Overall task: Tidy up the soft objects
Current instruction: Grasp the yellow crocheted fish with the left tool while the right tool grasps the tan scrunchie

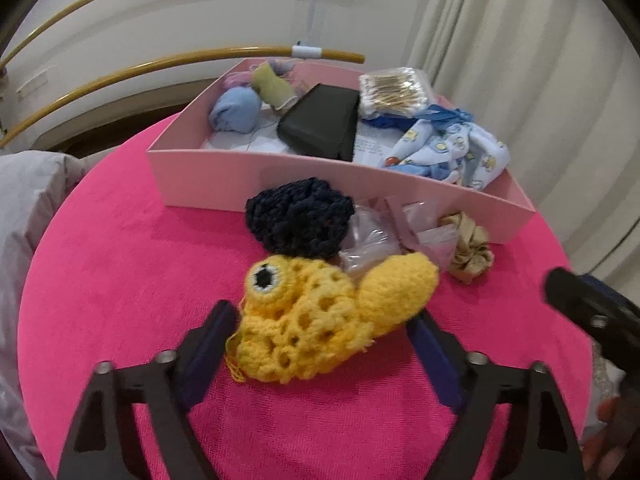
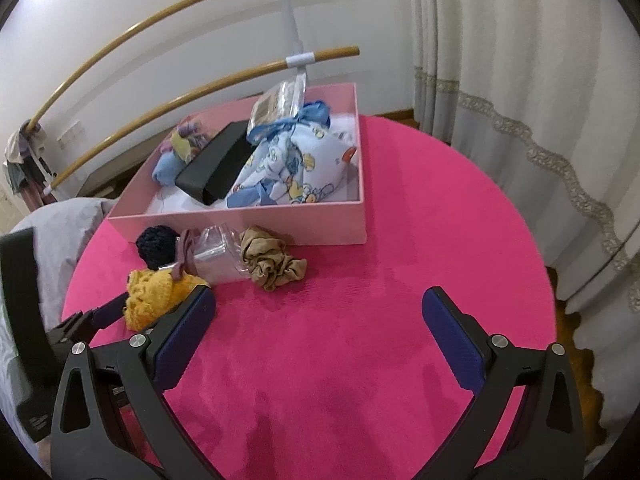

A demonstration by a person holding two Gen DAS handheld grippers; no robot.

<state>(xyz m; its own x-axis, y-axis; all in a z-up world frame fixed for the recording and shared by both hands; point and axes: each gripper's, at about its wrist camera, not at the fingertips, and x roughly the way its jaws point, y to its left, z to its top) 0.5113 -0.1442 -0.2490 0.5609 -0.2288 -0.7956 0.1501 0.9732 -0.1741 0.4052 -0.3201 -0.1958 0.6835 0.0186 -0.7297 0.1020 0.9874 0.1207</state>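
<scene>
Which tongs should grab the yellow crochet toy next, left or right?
Left. The left tongs are open with the yellow crochet toy between their fingers. The right tongs are open over bare pink tablecloth, off to the toy's side.

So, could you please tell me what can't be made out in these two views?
- Yellow crochet toy, right wrist view: mostly hidden by the left gripper and the right gripper's own finger.
- Left gripper contact with the toy, left wrist view: unclear.
- Clear plastic bags: contents too blurred.
- Pink box floor: covered by its contents.
</scene>
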